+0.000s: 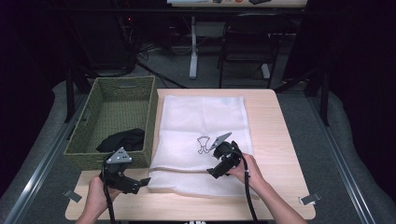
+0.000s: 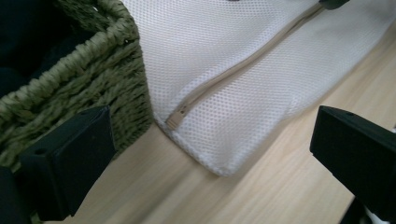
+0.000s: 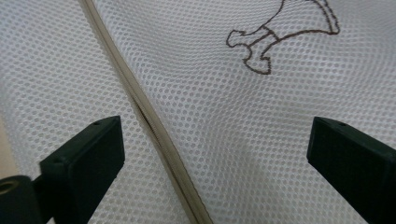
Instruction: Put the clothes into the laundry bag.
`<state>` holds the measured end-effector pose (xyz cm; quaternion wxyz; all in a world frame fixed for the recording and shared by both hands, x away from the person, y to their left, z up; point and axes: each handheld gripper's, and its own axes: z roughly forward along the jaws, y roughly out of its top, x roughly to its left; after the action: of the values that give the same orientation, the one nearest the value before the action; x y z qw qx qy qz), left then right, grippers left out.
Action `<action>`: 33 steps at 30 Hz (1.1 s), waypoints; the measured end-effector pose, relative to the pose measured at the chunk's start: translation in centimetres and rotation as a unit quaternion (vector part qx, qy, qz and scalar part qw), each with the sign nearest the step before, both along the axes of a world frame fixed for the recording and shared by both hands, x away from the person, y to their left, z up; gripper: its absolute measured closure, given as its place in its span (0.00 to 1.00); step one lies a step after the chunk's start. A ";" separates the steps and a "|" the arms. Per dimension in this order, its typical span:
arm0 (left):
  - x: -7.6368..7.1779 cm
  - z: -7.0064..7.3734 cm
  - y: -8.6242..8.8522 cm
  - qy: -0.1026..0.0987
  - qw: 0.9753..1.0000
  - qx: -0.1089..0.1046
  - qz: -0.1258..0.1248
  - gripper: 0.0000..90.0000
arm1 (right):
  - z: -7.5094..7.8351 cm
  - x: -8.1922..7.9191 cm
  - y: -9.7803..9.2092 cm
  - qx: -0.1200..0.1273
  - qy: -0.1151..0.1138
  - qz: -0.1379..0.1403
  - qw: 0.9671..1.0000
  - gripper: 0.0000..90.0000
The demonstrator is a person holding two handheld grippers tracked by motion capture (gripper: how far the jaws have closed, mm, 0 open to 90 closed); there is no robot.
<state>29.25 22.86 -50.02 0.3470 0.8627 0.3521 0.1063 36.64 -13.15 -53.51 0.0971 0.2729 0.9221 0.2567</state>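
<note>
A white mesh laundry bag (image 1: 201, 116) lies flat on the wooden table (image 1: 275, 140), with a brown stitched outline figure (image 1: 203, 143) near its middle. My left gripper (image 1: 142, 182) is open by the bag's near-left corner; in the left gripper view (image 2: 212, 135) its jaws stand wide apart around the end of the beige zipper (image 2: 233, 70). My right gripper (image 1: 218, 165) hovers open over the bag's near half. The right gripper view (image 3: 215, 149) has the zipper (image 3: 149, 116) between its jaws and the stitched figure (image 3: 280, 32) beyond. Neither gripper holds anything.
A green woven basket (image 1: 116, 93) stands left of the bag, touching its edge, with a black garment (image 1: 123, 139) in its near end. Its corner (image 2: 93, 60) sits close to my left jaw. Chairs and a table leg stand beyond the far edge.
</note>
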 end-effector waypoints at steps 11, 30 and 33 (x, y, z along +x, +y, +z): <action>0.4 -0.5 0.1 -0.005 1.000 0.006 -0.004 0.00 | -1.7 0.8 0.9 -0.016 0.013 0.019 1.000 0.31; 0.5 -0.5 -0.5 0.005 1.000 0.024 -0.012 0.00 | -2.7 1.4 -0.5 0.027 0.038 -0.004 0.999 0.56; 0.5 -0.5 -0.5 0.004 1.000 0.030 -0.009 0.00 | -2.7 1.2 -0.1 0.011 0.023 0.000 1.000 0.57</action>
<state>29.77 22.34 -50.56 0.3205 0.8762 0.3426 0.1105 37.81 -13.28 -56.23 0.0731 0.2801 0.9209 0.2610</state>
